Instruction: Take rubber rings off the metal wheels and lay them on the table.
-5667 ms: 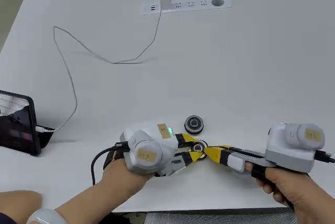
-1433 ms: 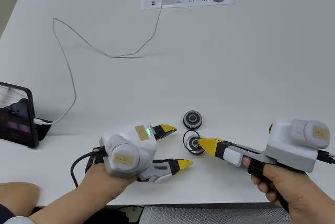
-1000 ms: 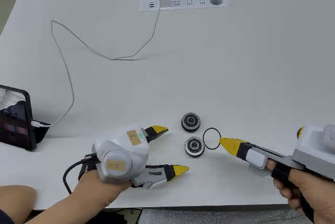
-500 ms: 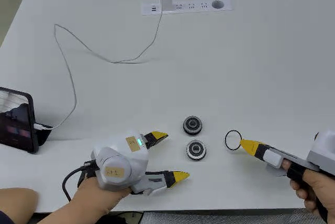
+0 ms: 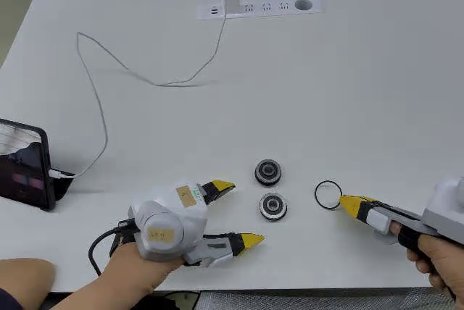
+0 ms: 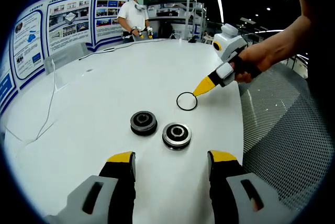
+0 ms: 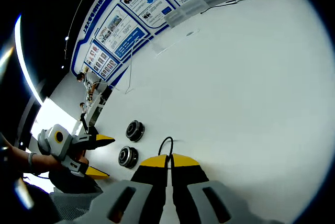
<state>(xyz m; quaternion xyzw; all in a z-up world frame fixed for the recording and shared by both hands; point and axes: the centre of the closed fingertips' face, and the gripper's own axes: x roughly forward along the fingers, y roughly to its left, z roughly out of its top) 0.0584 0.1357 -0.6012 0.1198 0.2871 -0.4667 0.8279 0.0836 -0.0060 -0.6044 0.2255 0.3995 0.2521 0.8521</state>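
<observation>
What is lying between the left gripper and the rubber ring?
The nearer wheel. In the head view it sits between the open left gripper and the ring, which the right gripper pinches.

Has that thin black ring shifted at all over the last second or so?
Yes. Pinched in the right gripper, the rubber ring has gone rightward, off the nearer metal wheel, and is now clear of it.
</observation>
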